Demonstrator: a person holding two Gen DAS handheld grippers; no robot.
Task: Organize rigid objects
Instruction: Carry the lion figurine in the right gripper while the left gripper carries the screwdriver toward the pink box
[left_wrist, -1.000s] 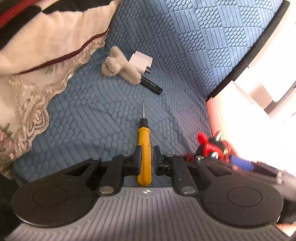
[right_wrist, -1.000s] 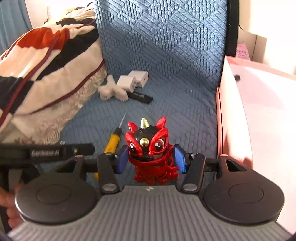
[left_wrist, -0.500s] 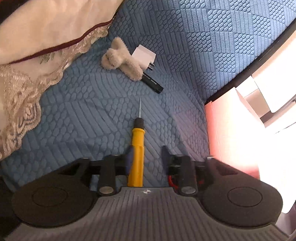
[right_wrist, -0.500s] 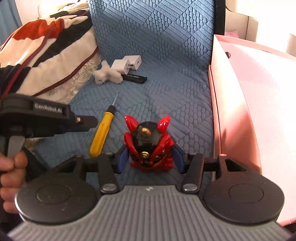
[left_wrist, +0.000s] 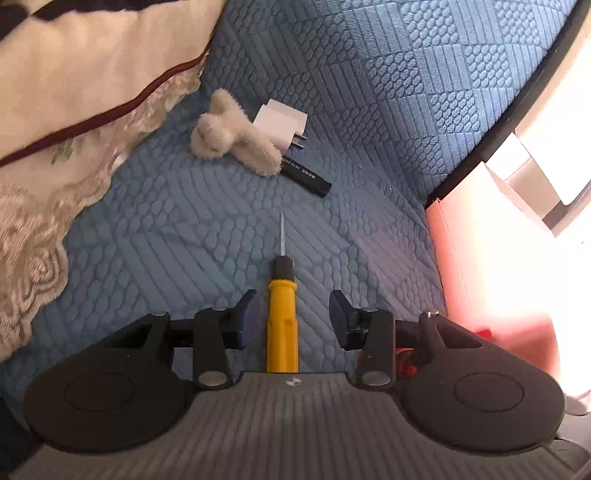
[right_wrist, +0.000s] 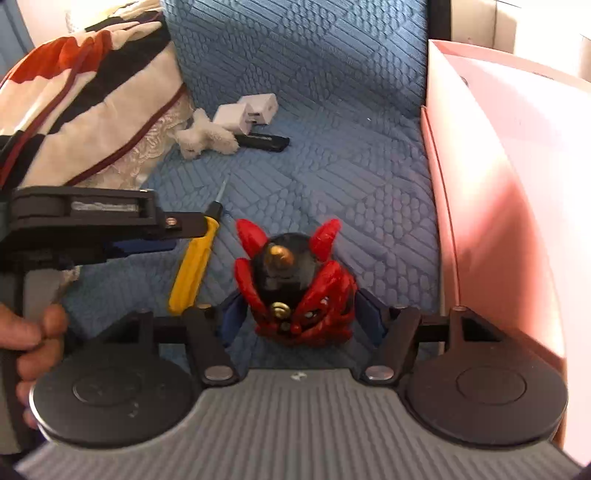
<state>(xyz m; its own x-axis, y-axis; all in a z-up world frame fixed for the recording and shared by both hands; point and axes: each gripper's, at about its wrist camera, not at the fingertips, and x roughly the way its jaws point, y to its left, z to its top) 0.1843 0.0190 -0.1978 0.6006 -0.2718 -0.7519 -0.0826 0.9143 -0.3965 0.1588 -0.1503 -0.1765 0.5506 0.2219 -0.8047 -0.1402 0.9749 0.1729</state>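
A yellow-handled screwdriver (left_wrist: 282, 317) lies on the blue quilted cushion (left_wrist: 369, 110), tip pointing away. My left gripper (left_wrist: 291, 314) is open, its fingers on either side of the handle without touching it. The screwdriver also shows in the right wrist view (right_wrist: 192, 266) under the left gripper (right_wrist: 147, 229). My right gripper (right_wrist: 299, 314) is shut on a red and black horned figurine (right_wrist: 295, 288), tipped forward so I see its top. A pink box (right_wrist: 517, 184) stands just to the right.
Farther back lie a fluffy white plush toy (left_wrist: 232, 136), two white chargers (right_wrist: 247, 112) and a black stick-shaped device (left_wrist: 306, 177). A patterned pillow with lace trim (left_wrist: 74, 92) fills the left. The pink box wall (left_wrist: 461, 266) borders the cushion's right edge.
My left gripper opened and let go of the screwdriver, which now lies on the cushion. My right gripper tipped the figurine forward and moved it toward the pink box.
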